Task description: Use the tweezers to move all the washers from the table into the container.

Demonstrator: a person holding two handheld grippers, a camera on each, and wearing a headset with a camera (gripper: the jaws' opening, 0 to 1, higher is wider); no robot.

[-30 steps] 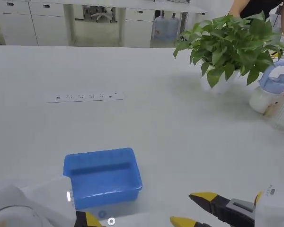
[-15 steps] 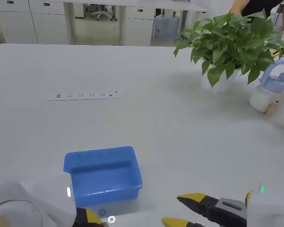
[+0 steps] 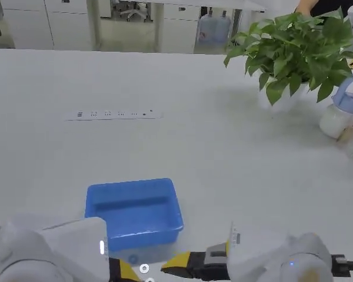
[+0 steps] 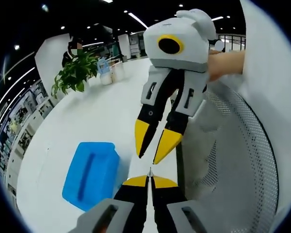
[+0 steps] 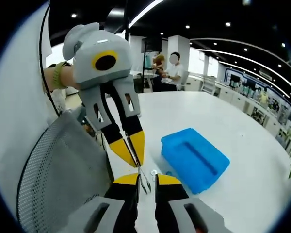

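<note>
White tabletop, mostly bare: power strip mid-field and potted plant at the far right, both well away from the work. All the action is at the near edge. One washer lies flat on the tabletop just in front of the blue container. A second faint ring sits just beside it, nearer the container wall, but I can't be sure of the total count. The container is open-topped and looks empty from the head view, so I'd judge no transfers are done yet. Left gripper has its jaws closed on the tweezers, clamped at the handle end so the prongs point down and forward toward the washer. Right gripper comes in facing it, jaws slightly apart and straddling the prong end. I can't tell if its pads touch the metal. The setup makes sense: one gripper only carries the tool and the other is there to squeeze the prongs, since one two-jaw gripper can't both hold and pinch. The prongs are near the washer but apart from it, with nothing picked. Parking the container this close keeps the carry short. Likely next step: lower the tips over the washer's rim, then pinch. Risk: a thin flat washer on a smooth top tends to skate out from under the tips.
</note>
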